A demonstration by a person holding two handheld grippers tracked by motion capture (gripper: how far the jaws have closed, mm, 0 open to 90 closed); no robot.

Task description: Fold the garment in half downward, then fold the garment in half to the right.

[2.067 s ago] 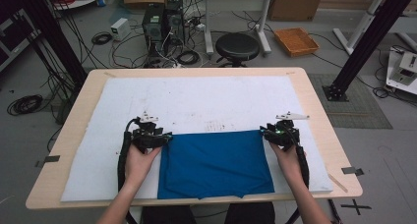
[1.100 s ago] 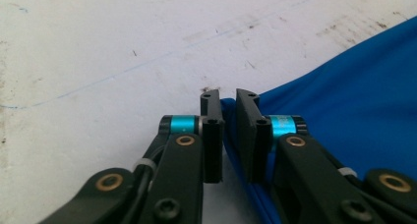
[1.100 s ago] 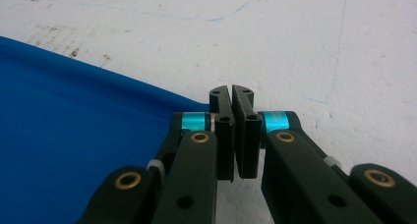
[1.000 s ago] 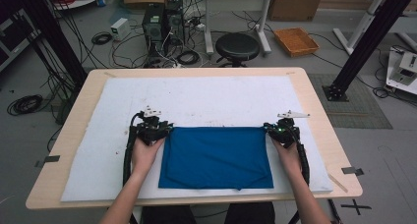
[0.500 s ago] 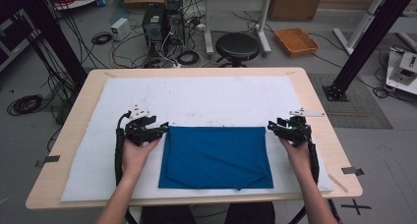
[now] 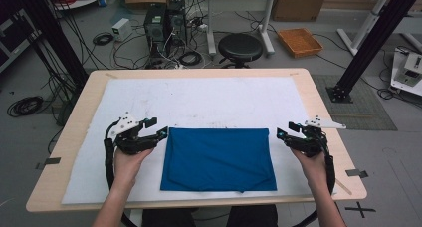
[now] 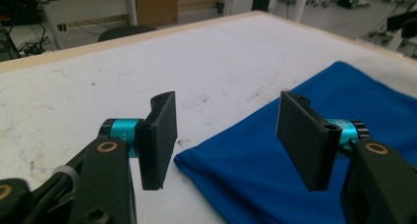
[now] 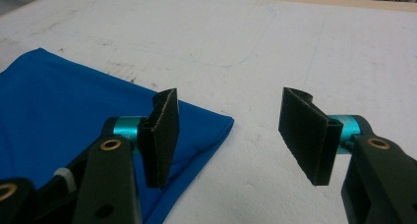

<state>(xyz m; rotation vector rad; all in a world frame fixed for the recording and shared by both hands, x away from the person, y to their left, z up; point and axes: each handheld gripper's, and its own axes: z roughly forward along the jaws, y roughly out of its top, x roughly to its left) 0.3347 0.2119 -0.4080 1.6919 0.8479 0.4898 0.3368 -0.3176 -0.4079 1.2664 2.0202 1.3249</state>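
Blue cloth lies folded flat on the white mat, near the bench edge closest to the person, roughly centre, toward 6 o'clock of the mat. Rectangle shape, top edge straight, small bump on the bottom hem.

Left tongs sit at 9 o'clock of the cloth, just beside its top-left corner, not touching it. Jaws spread wide, nothing between them. In the left gripper view the left tongs are open, with the cloth's corner lying below and past the gap, the right jaw over blue fabric, the left jaw over bare mat.

Right tongs are at 3 o'clock of the cloth, near its top-right corner, a small gap of mat between. Jaws spread, empty. In the right gripper view the right tongs are open; the cloth's corner reaches under the left jaw, bare mat under the right jaw.

Left hand and right hand grip the tools from the 6 o'clock side, with black cables looping down off the bench edge.

Behind the bench at 12 o'clock: black stool, computer towers, orange tray on the floor.
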